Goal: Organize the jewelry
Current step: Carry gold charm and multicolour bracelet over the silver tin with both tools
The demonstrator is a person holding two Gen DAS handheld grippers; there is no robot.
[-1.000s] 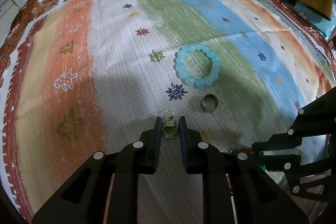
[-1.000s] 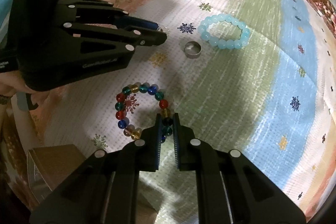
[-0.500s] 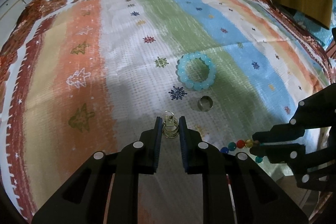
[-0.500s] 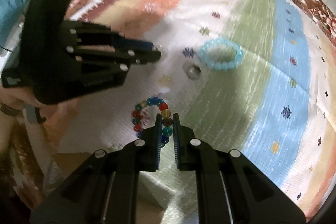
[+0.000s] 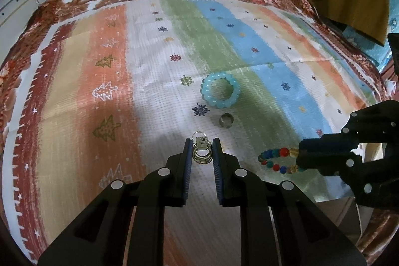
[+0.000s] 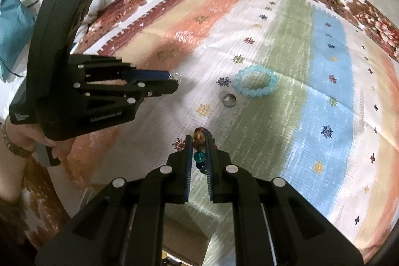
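Jewelry is split between the two tools and the striped cloth (image 5: 104, 101). The left gripper (image 5: 202, 153) is nearly closed, pinching a small bunch of metal rings (image 5: 201, 152) at lower centre of the left view, clear of the cloth. The right gripper (image 6: 199, 153) is fully closed on a multicoloured bead bracelet (image 5: 276, 160), which hangs as a loop at right of the left view; both grips look meant for carrying the pieces off the cloth. A pale blue bead bracelet (image 5: 220, 94) and a metal band ring (image 5: 226, 121) lie just beside each other at mid-frame, untouched. A box-like edge (image 6: 184, 233) shows at the bottom of the right view; whether it is a container, and what it holds, cannot be told.
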